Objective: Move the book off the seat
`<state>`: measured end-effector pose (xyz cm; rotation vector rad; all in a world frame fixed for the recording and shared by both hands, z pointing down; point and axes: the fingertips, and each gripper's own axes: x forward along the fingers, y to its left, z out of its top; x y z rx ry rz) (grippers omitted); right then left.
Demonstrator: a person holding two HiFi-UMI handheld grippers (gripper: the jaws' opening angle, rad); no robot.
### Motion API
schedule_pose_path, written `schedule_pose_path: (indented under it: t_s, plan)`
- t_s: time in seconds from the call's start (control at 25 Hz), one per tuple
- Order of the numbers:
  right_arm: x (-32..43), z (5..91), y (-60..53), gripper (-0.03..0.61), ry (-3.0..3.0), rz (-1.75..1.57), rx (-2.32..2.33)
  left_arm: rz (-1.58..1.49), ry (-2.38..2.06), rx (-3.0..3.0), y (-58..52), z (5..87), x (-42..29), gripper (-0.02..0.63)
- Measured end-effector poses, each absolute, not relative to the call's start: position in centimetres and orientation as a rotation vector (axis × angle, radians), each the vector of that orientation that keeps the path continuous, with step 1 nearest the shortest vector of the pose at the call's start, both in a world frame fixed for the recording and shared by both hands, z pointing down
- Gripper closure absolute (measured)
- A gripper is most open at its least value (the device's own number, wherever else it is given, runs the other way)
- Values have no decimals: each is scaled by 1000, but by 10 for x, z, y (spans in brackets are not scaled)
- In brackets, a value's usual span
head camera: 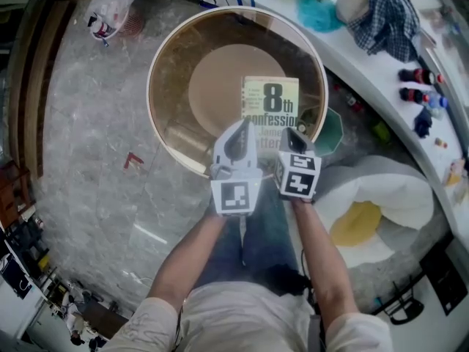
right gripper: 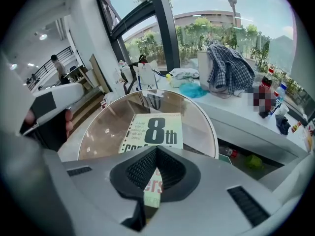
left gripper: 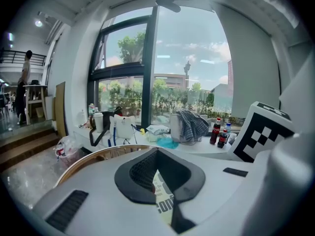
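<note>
A pale yellow paperback book with "8th confession" in large print lies on the round seat, which has a wooden rim and a brown glassy top. Both grippers meet at the book's near edge. My left gripper is at its near left corner; in the left gripper view a strip of the book shows between the closed jaws of that gripper. My right gripper is at the near right edge. In the right gripper view the book runs into that gripper's closed pads.
A white curved counter runs along the back right, with a checked cloth, a teal item and cola bottles. A white and yellow cushion lies right of the seat. A plastic bag sits on the marble floor.
</note>
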<state>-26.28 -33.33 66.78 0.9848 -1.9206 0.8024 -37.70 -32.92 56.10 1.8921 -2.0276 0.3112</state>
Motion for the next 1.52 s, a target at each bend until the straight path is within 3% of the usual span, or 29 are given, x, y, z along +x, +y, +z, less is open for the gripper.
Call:
schedule_pose_path:
  t_s: [0.88,1.52]
  plan:
    - [-351,408,-358,574,-2341,540,1017,210,-2182,1901,-326,357,-444,612]
    - [-397,167,-334,574,-2825,-46,1046,78,-2323,2025,-301,188,-477,612]
